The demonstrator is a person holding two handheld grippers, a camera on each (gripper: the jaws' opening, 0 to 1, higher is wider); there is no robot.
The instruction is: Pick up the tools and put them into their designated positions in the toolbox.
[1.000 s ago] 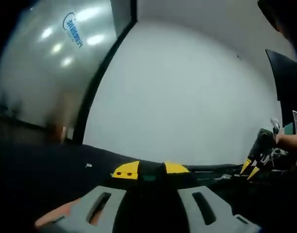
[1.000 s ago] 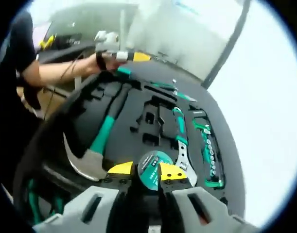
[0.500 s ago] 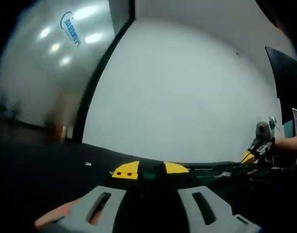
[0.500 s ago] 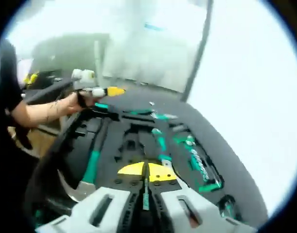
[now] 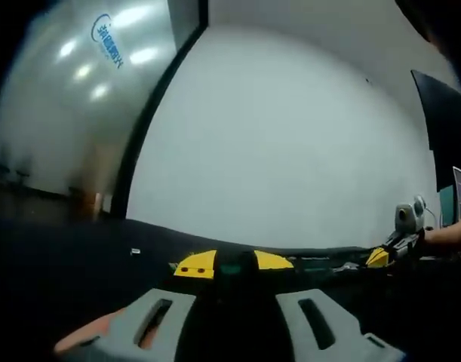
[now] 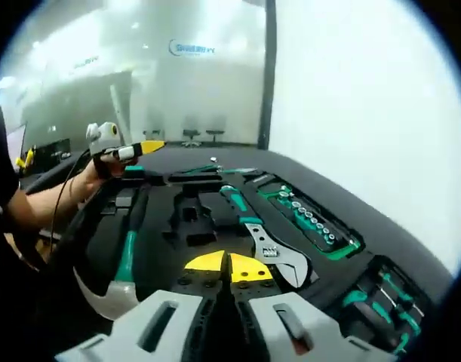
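The black foam toolbox tray (image 6: 170,249) lies open below my right gripper (image 6: 228,265), whose yellow-tipped jaws are shut with nothing between them. In the tray lie a teal-handled hammer (image 6: 125,256), an adjustable wrench (image 6: 274,247) and a rail of sockets (image 6: 315,221). At the tray's far left edge a hand holds my left gripper (image 6: 143,147). In the left gripper view, my left gripper (image 5: 232,264) has its jaws a little apart around a dark tool with a teal mark (image 5: 230,267). The right gripper (image 5: 388,250) shows low at the right.
Several teal-handled bits (image 6: 385,302) sit in a pocket at the tray's near right corner. A person's arm (image 6: 41,200) reaches in from the left. A white wall (image 5: 290,143) and a glass partition (image 6: 192,90) stand behind the black table (image 5: 64,249).
My right gripper held a round teal tape measure one second ago; it now is shut and empty, and its view has tipped up toward level. The left gripper view has barely shifted.
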